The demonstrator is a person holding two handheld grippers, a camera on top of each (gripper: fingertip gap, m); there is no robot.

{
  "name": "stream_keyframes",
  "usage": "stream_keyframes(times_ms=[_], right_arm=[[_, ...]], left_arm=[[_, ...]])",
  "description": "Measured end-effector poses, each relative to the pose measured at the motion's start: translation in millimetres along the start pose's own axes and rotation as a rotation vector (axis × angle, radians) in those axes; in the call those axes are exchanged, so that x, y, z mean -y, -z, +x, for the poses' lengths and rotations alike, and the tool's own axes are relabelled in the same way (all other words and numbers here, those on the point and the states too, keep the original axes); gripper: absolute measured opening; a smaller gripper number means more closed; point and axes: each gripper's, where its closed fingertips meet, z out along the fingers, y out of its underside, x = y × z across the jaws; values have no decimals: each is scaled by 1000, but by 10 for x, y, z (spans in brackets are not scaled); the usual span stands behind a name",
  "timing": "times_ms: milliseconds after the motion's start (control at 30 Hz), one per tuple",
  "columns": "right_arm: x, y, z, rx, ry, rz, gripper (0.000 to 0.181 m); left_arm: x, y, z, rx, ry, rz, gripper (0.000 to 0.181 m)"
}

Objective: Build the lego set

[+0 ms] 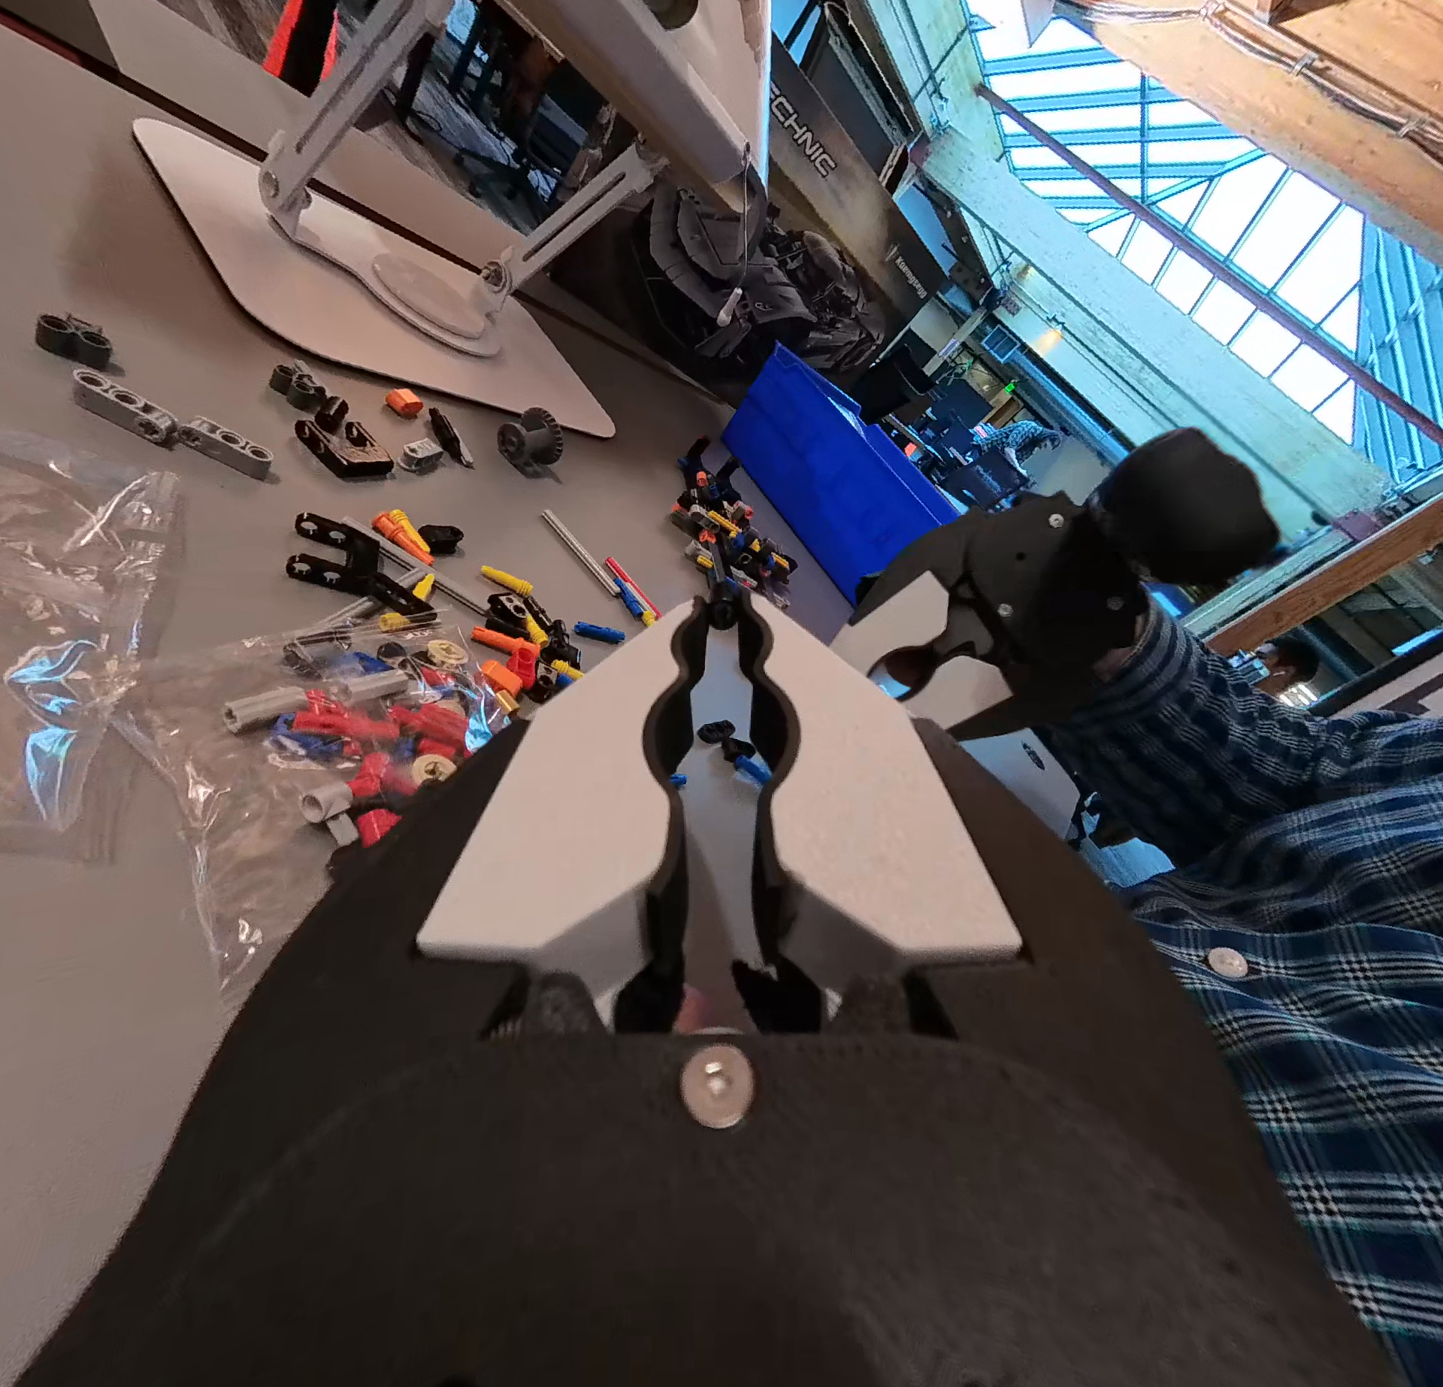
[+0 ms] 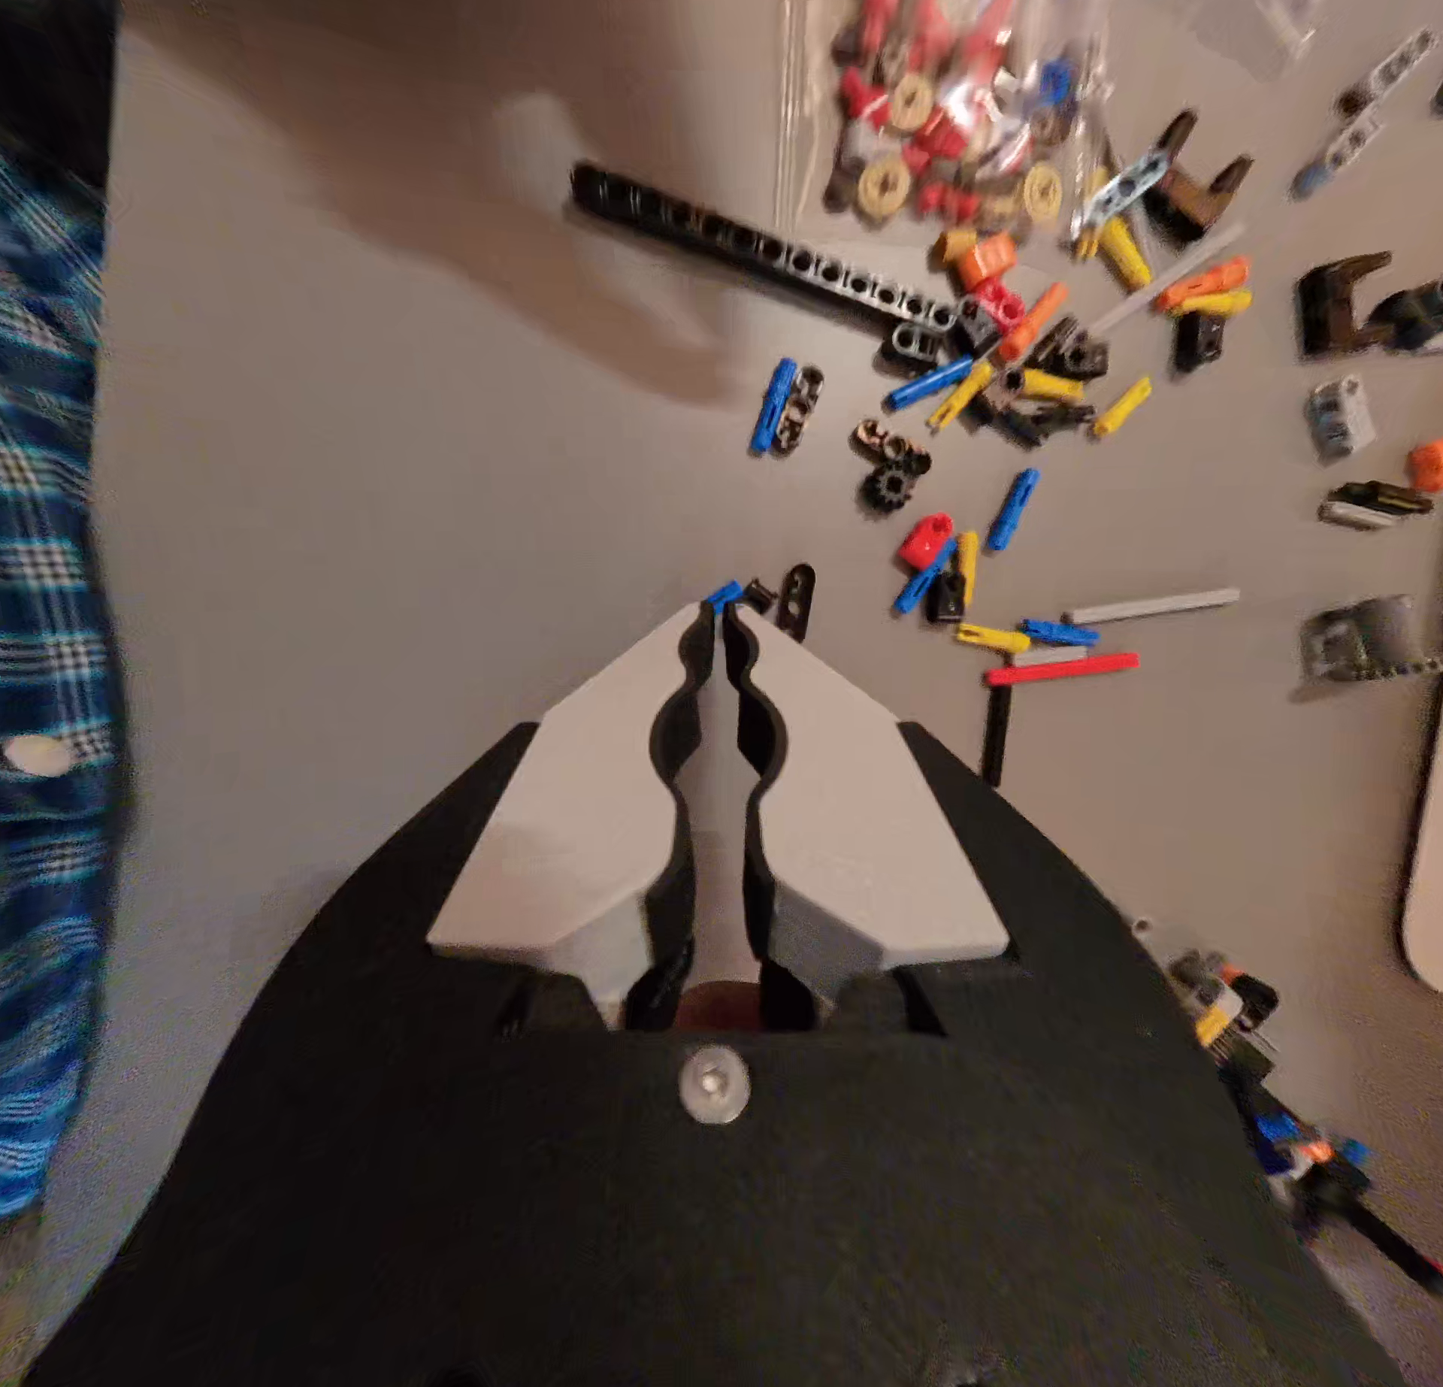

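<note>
A black pin [image 1: 725,610] is being pinched by the left hand-held gripper [image 1: 726,607]; a blue pin [image 2: 723,593] by the right hand-held gripper [image 2: 720,607]. Alignment should be kept steady.

Left wrist view: camera behind the left gripper [image 1: 725,611], tilted sideways, raised above the grey table [image 1: 94,1037], facing across it toward a monitor stand [image 1: 351,272] and skylights. Right wrist view: camera behind the right gripper [image 2: 722,615], looking steeply down, close to the table. Shared: scattered lego pieces [image 2: 1007,365] and the parts bag [image 1: 367,717].
</note>
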Motion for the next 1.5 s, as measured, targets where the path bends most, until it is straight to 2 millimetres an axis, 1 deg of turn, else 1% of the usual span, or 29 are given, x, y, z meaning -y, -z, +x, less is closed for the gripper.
stream_keyframes(times_ms=[33,133,167,267,367,467,533,633,767,933,1033,1100,1200,1267,1400,1500], right_arm=[[-7,-19,-11,15,12,2,0],[45,-6,-88,70,92,56,0],[34,0,-62,57,134,56,0],[-21,16,34,35,335,53,6],[-80,24,79,80,507,32,11],[-50,55,39,114,705,36,10],[-83,35,49,101,841,-2,7],[-153,-9,94,87,944,-38,7],[-130,-61,-1,67,994,3,12],[-11,-76,-118,49,911,43,14],[20,-29,-168,60,923,68,13],[2,-41,-170,67,975,59,19],[11,-86,-115,78,1013,34,24],[26,-104,-127,115,1024,35,20],[25,-145,-107,174,1020,14,4],[42,-158,-108,185,978,20,2]], left_arm=[[0,3,5,0,-2,0,5],[14,31,5,9,-12,4,5],[19,37,4,10,-13,6,5],[12,30,-5,10,-12,2,5],[-7,13,7,7,-20,-7,5],[-2,18,2,17,-34,-7,5],[8,22,-4,22,-37,-4,4],[5,19,-8,27,-47,-8,4],[7,9,-25,30,-48,-8,4],[0,1,-25,26,-46,-12,5],[6,14,-21,29,-49,-9,5],[9,19,-21,30,-50,-8,5],[-1,15,-16,30,-54,-13,5],[1,17,-5,28,-58,-12,5],[8,27,-25,31,-57,-11,4],[3,25,-32,29,-56,-15,4]])
